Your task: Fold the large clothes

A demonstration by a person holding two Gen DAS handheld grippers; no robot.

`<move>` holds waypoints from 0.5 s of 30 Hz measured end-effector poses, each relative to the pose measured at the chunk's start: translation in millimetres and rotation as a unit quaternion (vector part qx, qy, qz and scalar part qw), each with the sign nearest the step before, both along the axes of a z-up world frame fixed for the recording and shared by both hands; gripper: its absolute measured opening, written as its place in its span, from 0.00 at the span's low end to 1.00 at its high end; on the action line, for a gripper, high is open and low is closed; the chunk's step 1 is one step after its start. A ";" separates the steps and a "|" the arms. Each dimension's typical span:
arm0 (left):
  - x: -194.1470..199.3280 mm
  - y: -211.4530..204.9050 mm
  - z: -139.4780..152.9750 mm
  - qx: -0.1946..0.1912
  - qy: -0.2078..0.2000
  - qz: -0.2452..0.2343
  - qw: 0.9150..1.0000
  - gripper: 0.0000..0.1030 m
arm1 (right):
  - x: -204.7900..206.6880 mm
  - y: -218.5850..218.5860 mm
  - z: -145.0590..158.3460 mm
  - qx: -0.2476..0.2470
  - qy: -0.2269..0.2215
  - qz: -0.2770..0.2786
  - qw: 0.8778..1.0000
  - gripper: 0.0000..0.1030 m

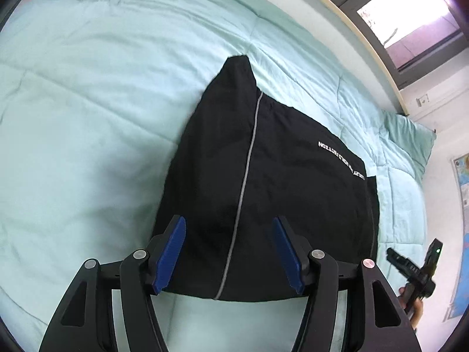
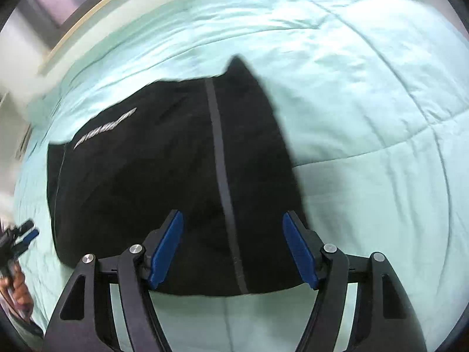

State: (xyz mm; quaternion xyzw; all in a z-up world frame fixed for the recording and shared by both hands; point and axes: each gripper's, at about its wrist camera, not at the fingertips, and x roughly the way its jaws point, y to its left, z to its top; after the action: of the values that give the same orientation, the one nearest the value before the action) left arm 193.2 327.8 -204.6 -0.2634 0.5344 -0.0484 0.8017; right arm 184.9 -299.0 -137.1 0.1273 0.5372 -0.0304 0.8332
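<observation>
A folded black fabric garment (image 1: 272, 182) lies flat on a bed covered by a pale mint-green quilted comforter (image 1: 88, 102), its bulk forming a rough trapezoid that narrows to a raised point at the far end. A thin grey stripe (image 1: 246, 182) runs the length of the cloth from that point to the near hem, and a line of small white lettering (image 1: 341, 160) sits toward the edge nearer the window; the words are too distorted to read.

The left hand-held gripper (image 1: 228, 252) hangs just above the near hem with its two blue-padded fingers (image 1: 171, 253) spread wide apart, nothing between them, the grey stripe passing under the gap. Seen from the other side, the right hand-held gripper (image 2: 233, 249) hovers over the same near hem, its blue pads (image 2: 165, 249) likewise spread and gripping nothing. In this blurred view the black garment (image 2: 164, 182) shows the stripe (image 2: 222, 182) as a darker grey band and the lettering (image 2: 105, 127) as a pale smear, while the comforter (image 2: 366, 88) fills the area around it.

Each gripper appears at the margin of the other's camera, held in a bare hand (image 1: 416, 308) off the garment's side. A dark-framed window (image 1: 410, 29) runs along the far side of the bed, and a colourful map poster (image 1: 463, 234) hangs on the white wall.
</observation>
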 end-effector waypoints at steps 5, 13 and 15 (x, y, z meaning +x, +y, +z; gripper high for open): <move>25.8 -5.0 -9.4 0.002 0.011 -0.002 1.000 0.62 | 14.9 2.4 -13.8 -0.014 -0.002 0.002 1.000 0.71; 76.9 -11.8 -54.4 -0.016 0.055 -0.012 0.998 0.62 | 30.9 9.6 -32.3 -0.023 0.003 0.049 0.999 0.71; 87.5 -9.0 -67.7 -0.040 0.061 -0.011 0.997 0.63 | 38.2 9.2 -41.2 -0.018 0.007 0.051 0.998 0.71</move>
State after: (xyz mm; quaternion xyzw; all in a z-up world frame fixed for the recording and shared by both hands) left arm 280.7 318.8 -272.3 -0.2917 0.5832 -0.0622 0.7556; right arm 223.1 -289.7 -178.3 0.0841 0.5479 0.0016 0.8323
